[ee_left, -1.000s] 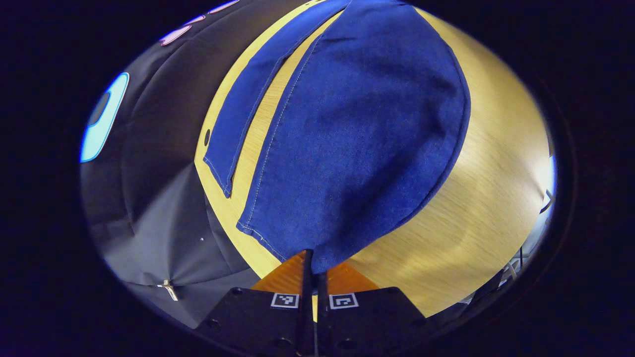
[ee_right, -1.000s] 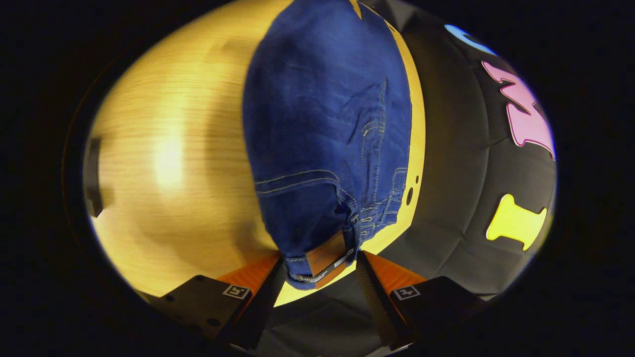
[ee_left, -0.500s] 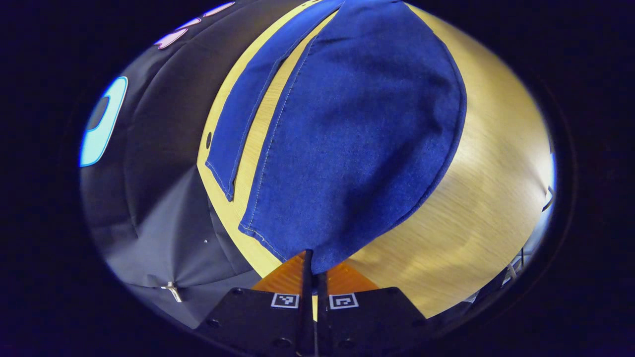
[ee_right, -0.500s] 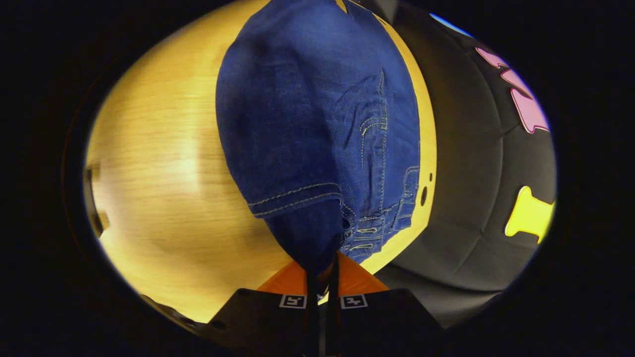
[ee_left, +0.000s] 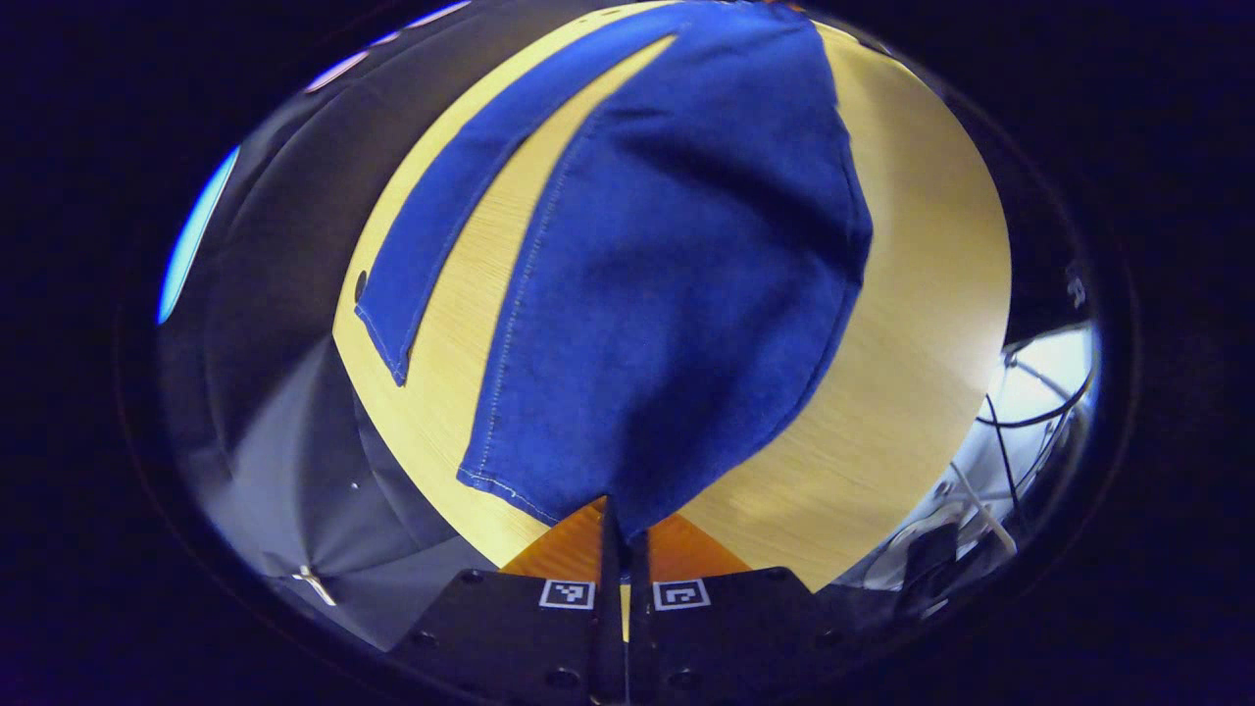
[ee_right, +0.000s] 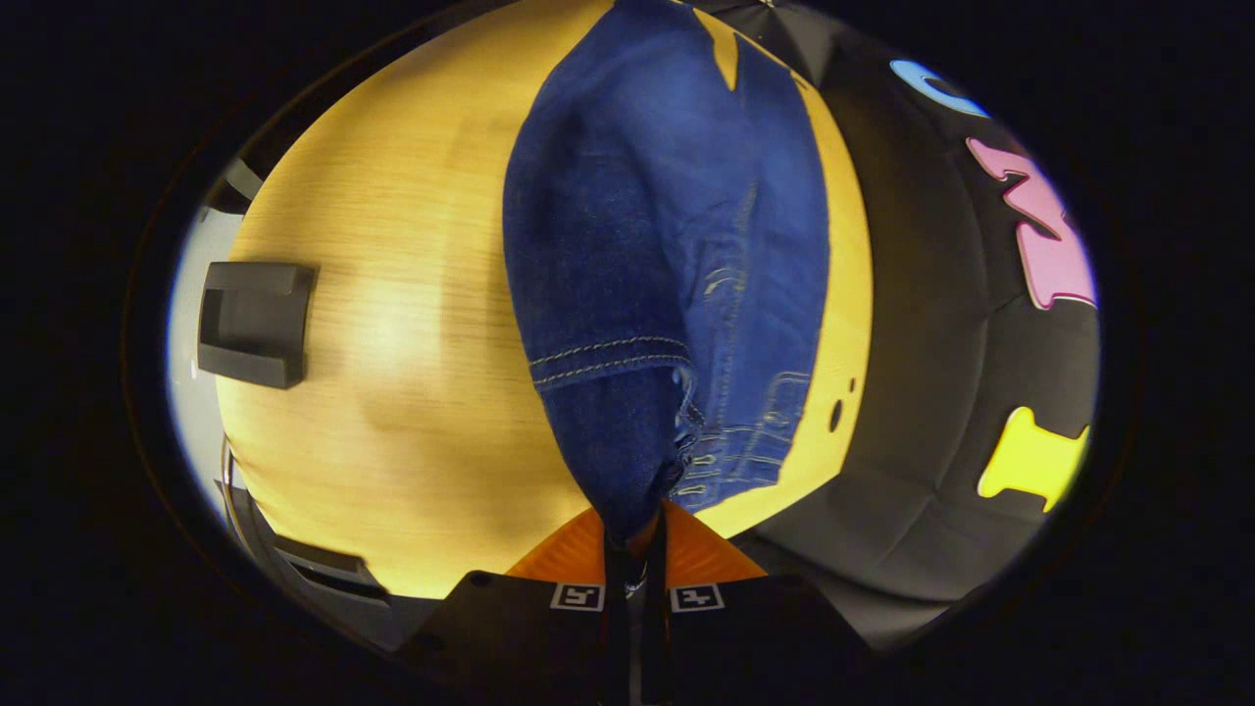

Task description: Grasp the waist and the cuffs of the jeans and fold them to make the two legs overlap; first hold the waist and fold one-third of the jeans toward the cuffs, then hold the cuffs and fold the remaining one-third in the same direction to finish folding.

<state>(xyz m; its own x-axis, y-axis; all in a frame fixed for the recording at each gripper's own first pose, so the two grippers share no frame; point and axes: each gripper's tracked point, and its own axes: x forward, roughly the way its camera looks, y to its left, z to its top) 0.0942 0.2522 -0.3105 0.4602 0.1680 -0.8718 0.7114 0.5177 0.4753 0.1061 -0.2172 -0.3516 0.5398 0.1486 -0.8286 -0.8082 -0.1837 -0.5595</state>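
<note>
Both tools on jeans (edges)

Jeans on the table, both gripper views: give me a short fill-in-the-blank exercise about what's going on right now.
1. The left gripper is shut on the jeans' ____ end.
2. The right gripper is shut on the jeans' ____ end, beside the belt loops.
3. The other leg lies flat on the ____ table.
4. The two legs do not yet ____.

Missing words: cuff; waist; wooden; overlap

A light wooden bench with a dark bracket at its edge, and cables beyond it.
</note>
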